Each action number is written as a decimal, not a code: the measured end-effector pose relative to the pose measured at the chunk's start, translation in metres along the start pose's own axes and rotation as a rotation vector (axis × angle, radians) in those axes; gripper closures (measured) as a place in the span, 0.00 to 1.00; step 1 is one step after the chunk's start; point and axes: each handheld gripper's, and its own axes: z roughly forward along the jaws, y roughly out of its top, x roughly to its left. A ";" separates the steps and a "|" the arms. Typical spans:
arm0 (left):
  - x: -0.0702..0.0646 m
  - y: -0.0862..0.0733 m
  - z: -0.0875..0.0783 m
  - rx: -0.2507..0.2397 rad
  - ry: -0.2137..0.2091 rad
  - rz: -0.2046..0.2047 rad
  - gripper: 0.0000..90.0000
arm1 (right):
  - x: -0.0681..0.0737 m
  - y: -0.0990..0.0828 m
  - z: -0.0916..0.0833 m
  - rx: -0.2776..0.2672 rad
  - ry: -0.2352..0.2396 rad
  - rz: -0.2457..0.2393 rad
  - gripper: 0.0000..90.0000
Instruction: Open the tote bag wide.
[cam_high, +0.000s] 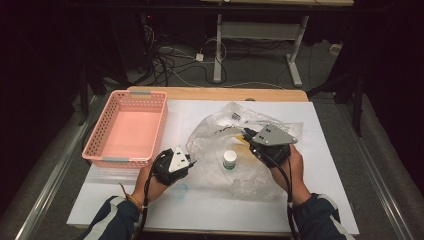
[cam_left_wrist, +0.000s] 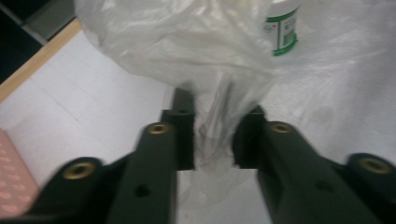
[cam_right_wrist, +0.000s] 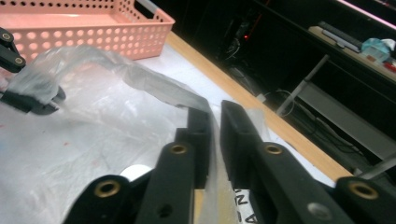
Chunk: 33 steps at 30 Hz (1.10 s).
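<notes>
- My left tongs (cam_left_wrist: 212, 140) have a bunched fold of the clear plastic bag (cam_left_wrist: 196, 42) between their jaws; the jaws stand close together, and from the left gripper view I can't be sure the pads press fully on the film.
- In the high view the left tongs (cam_high: 192, 161) sit at the bag's (cam_high: 240, 145) near-left edge, low over the tabletop (cam_high: 210, 210).
- My right tongs (cam_right_wrist: 214, 135) are almost closed, with a thin strip of the bag (cam_right_wrist: 154, 86) pinched in the narrow gap between the jaws.
- In the high view the right tongs (cam_high: 248, 134) hold the bag's upper edge toward its right side, lifted off the tabletop.
- From the right gripper view I see the left tongs (cam_right_wrist: 32, 100) farther off, on the other end of the same raised rim.
- A small white bottle with a green label (cam_high: 229, 160) stands upright inside the bag, between the two tongs; the left gripper view shows the bottle (cam_left_wrist: 281, 30) just beyond the gathered plastic.
- The bag lies across the middle of the white tabletop.
- A pink perforated basket (cam_high: 100, 131) sits at the far left, well apart from the bag.
</notes>
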 end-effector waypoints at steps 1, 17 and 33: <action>0.000 -0.001 -0.002 0.000 -0.003 0.002 0.92 | 0.001 0.000 -0.001 -0.005 0.006 -0.003 0.88; -0.002 -0.008 -0.002 0.016 -0.008 0.006 0.96 | 0.026 -0.012 -0.052 -0.022 0.072 -0.018 0.43; -0.003 -0.012 0.006 0.057 -0.023 0.015 0.96 | 0.047 -0.083 -0.094 0.097 0.275 0.020 0.29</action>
